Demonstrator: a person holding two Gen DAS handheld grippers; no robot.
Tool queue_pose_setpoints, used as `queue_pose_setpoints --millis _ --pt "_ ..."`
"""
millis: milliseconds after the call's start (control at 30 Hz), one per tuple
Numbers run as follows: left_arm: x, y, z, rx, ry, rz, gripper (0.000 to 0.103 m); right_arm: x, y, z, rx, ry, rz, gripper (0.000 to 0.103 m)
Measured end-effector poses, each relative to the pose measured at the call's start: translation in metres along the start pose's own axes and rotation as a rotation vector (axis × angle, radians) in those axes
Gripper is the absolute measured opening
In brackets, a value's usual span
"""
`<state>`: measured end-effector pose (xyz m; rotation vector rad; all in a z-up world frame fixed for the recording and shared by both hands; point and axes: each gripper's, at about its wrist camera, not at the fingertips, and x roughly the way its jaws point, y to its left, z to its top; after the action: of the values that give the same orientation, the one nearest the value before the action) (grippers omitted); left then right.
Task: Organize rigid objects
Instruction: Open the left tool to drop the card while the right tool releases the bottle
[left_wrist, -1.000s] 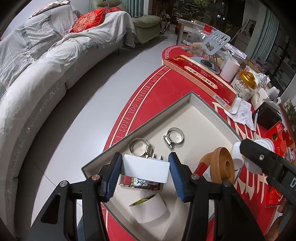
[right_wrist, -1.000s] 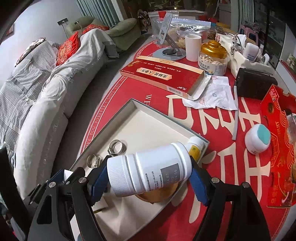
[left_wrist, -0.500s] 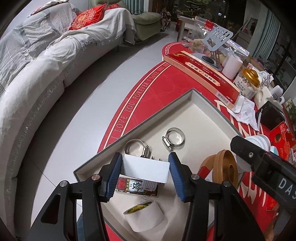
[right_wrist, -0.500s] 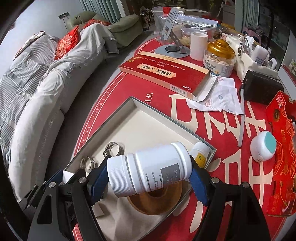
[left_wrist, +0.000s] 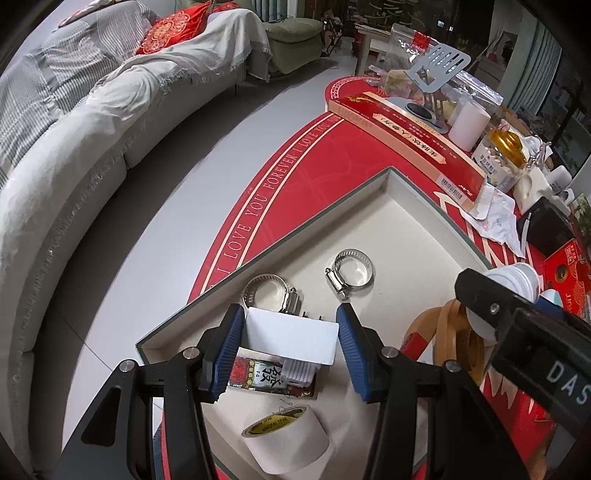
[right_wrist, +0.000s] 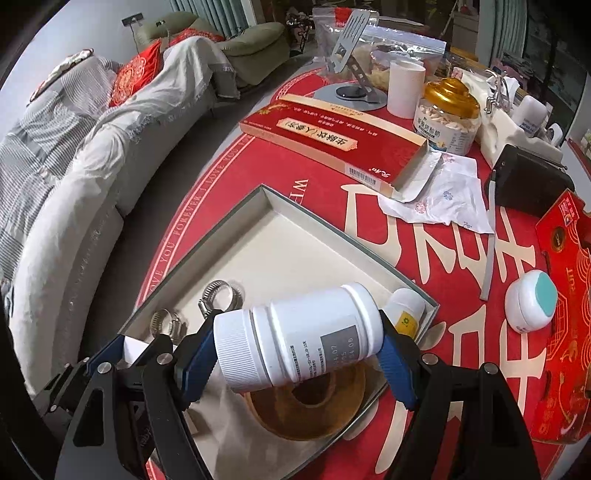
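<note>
up front in the left wrist view, the left gripper (left_wrist: 291, 349) hangs over the near corner of the shallow grey tray (left_wrist: 413, 192), its blue pads set wide on either side of a white charger block (left_wrist: 291, 341); the left pad looks to touch the block, while a clear gap shows beside the right pad, so i cannot tell whether it is gripped. under the block lies a small red card pack (left_wrist: 266, 376). two metal hose clamps (left_wrist: 352, 264) lie on the tray floor just beyond, one nearer the block, and a white tape roll (left_wrist: 291, 439) lies close to the camera. a brown tape ring (left_wrist: 443, 332) stands at the right, partly behind the other tool's black body. over in the right wrist view, the right gripper (right_wrist: 297, 352) is closed on a white pill bottle (right_wrist: 299, 332), held sideways with the ribbed cap to the left, above the tray (right_wrist: 321, 225). the brown tape ring (right_wrist: 306, 410) lies flat in the tray under the bottle, and a small yellow-labelled bottle (right_wrist: 406, 310) lies against the tray's right wall. a white jar with a teal lid (right_wrist: 532, 306) sits outside on the red tablecloth (right_wrist: 461, 266).
</note>
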<state>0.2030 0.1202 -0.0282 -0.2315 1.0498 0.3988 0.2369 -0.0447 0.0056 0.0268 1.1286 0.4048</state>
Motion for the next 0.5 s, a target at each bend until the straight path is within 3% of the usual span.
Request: queue_pose_setpoints --millis 100,200,233,267,300,333,500 --pt "0.007 -0.002 0.001 0.013 0.017 -0.006 0.058 0.007 0.001 0.001 -0.011 0.013 -0.01 0.079" --pt "0.014 -0.005 -0.001 0.028 0.05 0.012 0.081 0.011 0.0 0.0 -0.021 0.033 -0.008 0.079" --pt "0.014 -0.005 -0.002 0.027 0.054 0.016 0.081 0.012 0.0 0.0 -0.02 0.036 -0.008 0.079" --pt "0.013 -0.004 -0.004 0.023 0.055 0.016 0.082 0.011 -0.001 0.0 -0.019 0.037 -0.002 0.083" --pt "0.013 -0.003 -0.005 0.021 0.054 0.014 0.083 0.01 -0.002 0.0 -0.019 0.036 0.011 0.099" --pt "0.011 -0.002 -0.006 0.019 0.053 0.007 0.085 0.008 -0.002 -0.001 -0.018 0.033 0.018 0.103" --pt "-0.005 0.004 -0.01 0.006 0.032 0.025 0.103 -0.012 -0.003 -0.003 -0.03 -0.021 0.026 0.103"
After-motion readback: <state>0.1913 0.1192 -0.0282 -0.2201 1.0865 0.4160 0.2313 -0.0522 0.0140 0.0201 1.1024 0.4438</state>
